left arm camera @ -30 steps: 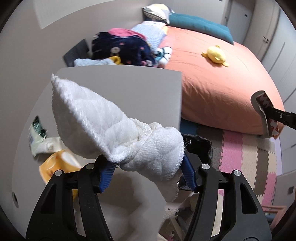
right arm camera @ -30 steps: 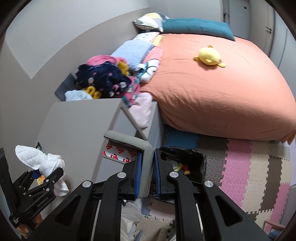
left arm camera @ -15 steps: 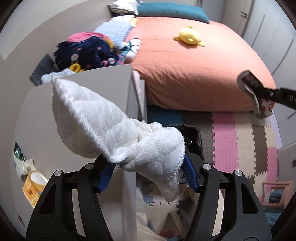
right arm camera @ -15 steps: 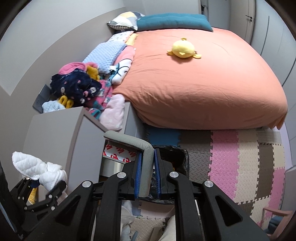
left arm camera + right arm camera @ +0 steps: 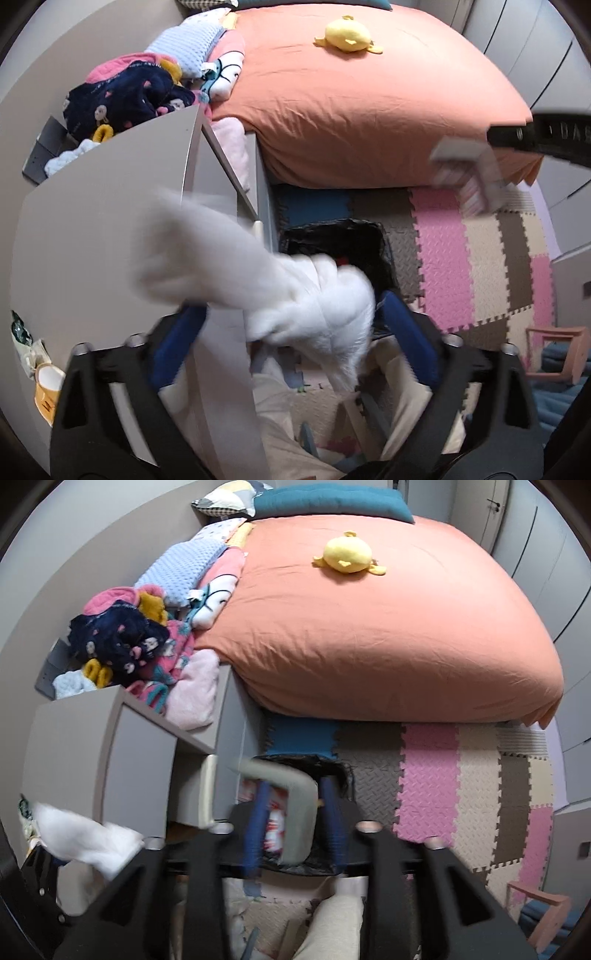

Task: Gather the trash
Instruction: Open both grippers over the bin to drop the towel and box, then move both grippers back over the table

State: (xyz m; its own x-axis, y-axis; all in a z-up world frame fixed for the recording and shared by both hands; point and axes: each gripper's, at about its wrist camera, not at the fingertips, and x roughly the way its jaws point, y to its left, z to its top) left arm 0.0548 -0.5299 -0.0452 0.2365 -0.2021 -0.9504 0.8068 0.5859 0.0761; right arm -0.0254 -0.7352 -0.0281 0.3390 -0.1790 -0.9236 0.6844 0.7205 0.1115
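Letting go over the black-lined trash bin on the foam-mat floor, my left claw has just been opening; its blue pads now stand wide apart and the crumpled white quilted cloth wipe hangs blurred between them, no longer pinched as far as I can tell. It sits just above the bin's mouth, right of the grey desk. It is soft, very light and floppy, so it will drift rather than drop cleanly; when I hold such a thing, the bunched middle is the place, not a loose corner.

My right claw has also just been opening, its jaws parted on either side of the bent grey foam strip with red-and-white backing. Blur hides whether a pad touches it, but I judge it released. The strip hangs over the same bin, near the desk's drawer front. It looks springy, light and a little sticky on its printed side; the stiff bend is its best handle.
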